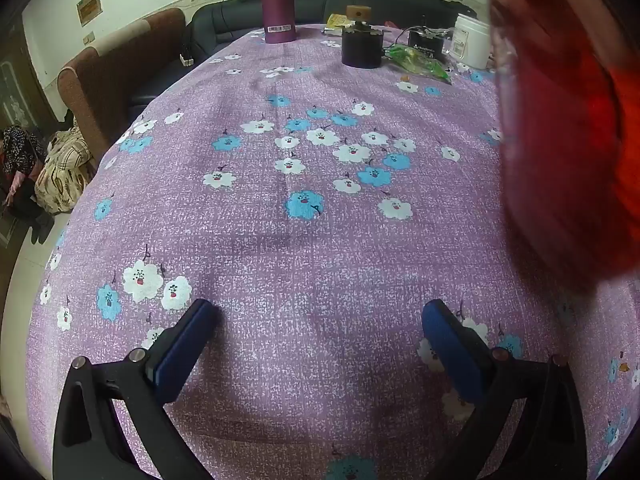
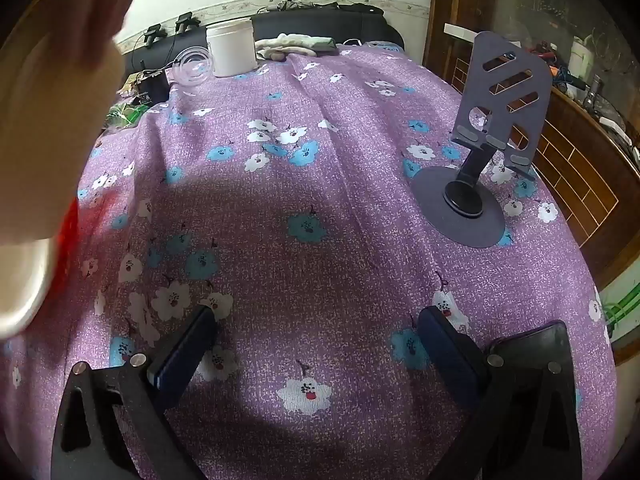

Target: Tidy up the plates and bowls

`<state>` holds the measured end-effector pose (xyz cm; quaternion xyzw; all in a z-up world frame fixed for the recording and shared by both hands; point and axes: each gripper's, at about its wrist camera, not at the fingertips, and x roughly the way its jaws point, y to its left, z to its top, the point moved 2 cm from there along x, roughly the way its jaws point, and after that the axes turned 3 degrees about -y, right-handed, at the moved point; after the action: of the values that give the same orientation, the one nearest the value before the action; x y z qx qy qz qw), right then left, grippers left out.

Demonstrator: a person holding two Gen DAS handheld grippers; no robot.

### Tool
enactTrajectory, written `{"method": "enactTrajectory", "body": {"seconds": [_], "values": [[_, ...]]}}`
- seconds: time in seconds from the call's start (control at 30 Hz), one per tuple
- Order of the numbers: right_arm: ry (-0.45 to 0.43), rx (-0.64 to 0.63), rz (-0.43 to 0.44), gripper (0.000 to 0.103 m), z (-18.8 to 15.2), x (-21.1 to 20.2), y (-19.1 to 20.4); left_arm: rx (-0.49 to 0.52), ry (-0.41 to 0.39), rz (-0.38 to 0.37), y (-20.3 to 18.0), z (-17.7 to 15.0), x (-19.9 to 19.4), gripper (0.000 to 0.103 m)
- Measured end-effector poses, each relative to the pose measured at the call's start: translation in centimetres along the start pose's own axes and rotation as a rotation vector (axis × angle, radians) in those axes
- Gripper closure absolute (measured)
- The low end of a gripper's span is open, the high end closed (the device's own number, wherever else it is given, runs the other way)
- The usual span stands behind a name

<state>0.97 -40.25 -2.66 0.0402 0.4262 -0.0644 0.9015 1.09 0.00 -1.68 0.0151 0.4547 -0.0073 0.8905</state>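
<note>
Left wrist view: the left gripper (image 1: 320,312) hung over the near part of the tabletop (image 1: 280,240), its jaws spread as wide as they went with only flowered cloth between them. At the far edge stood a purple flask (image 1: 277,0), a dark canister (image 1: 362,48), a green wrapper (image 1: 420,62) and a white tub (image 1: 472,46). A large blurred red shape (image 1: 568,140) filled the right side; whether it was a bowl, a plate or a sleeve could not be told. Right wrist view: the right gripper (image 2: 316,320) likewise pointed down at bare cloth, jaws fully apart and empty. A grey phone stand (image 2: 480,168) stood at the right, the white tub (image 2: 232,48) and a clear lid (image 2: 194,66) far off. At the left edge a blurred pale rounded form (image 2: 36,160) with a red streak beneath may have been a plate or bowl; it was too smeared to say. If crockery, it would likely be stiff, smooth, fairly light and breakable, best pinched across the rim with one jaw inside and one outside.
</note>
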Motion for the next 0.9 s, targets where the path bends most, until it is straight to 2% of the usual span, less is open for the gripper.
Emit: {"method": "enactTrajectory", "body": {"seconds": [0.9], "values": [[0.002,-0.003,-0.004,0.001,0.12,-0.04,0.11,0.0,0.0,0.0,0.01,-0.01,0.04,0.0]]}}
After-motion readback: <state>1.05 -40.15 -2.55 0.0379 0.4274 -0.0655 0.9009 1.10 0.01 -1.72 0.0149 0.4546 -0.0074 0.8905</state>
